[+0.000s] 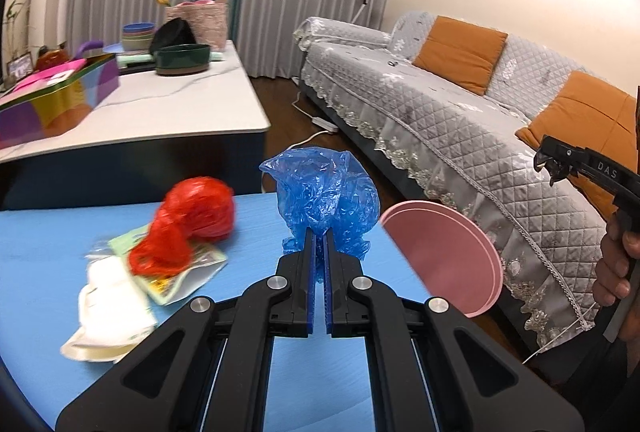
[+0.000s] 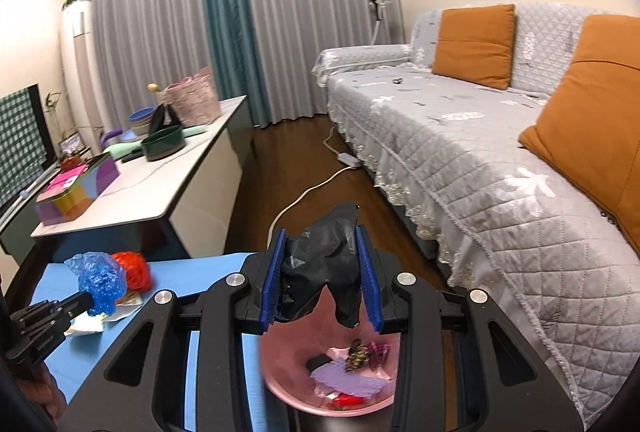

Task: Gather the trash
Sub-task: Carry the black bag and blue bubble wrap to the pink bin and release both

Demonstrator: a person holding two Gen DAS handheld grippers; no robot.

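Two grippers, both loaded. Left gripper [image 1: 319, 244] has its jaws clamped nearly together on a crumpled blue plastic bag [image 1: 322, 192], held up over the blue table [image 1: 48, 232]. Right gripper [image 2: 321, 280] has its jaws part-way apart, pinching a black plastic bag [image 2: 320, 264] that fills the gap between the blue pads; it hangs directly above the pink bin [image 2: 280, 384].

Left wrist view: loose trash on the table sits at 9–10 o'clock of the left fingertips. Count: one red plastic bag [image 1: 192, 224], blurred; one printed wrapper [image 1: 188, 272] under it; one white pouch [image 1: 108, 312] touching the wrapper. Pink bin rim [image 1: 452, 256] at 3 o'clock, just past the table's right edge.

Bin contents, right wrist view: one purple textured sheet [image 2: 348, 380], one dark patterned scrap [image 2: 358, 354], one red scrap at the near rim; the rest is too small to tell.

Surroundings: grey quilted sofa [image 1: 460, 120] at 2 o'clock with two orange cushions [image 1: 460, 52]; white marble-top table [image 1: 168, 104] at 11 o'clock, cluttered with a green bowl, stacked bowls, a coloured tin. One white power strip [image 2: 349, 159] and its cord run across the wood floor between sofa and tables.

Room: narrow floor lane between table edge and sofa skirt, the bin standing in it. Table surface near the left gripper is bare.
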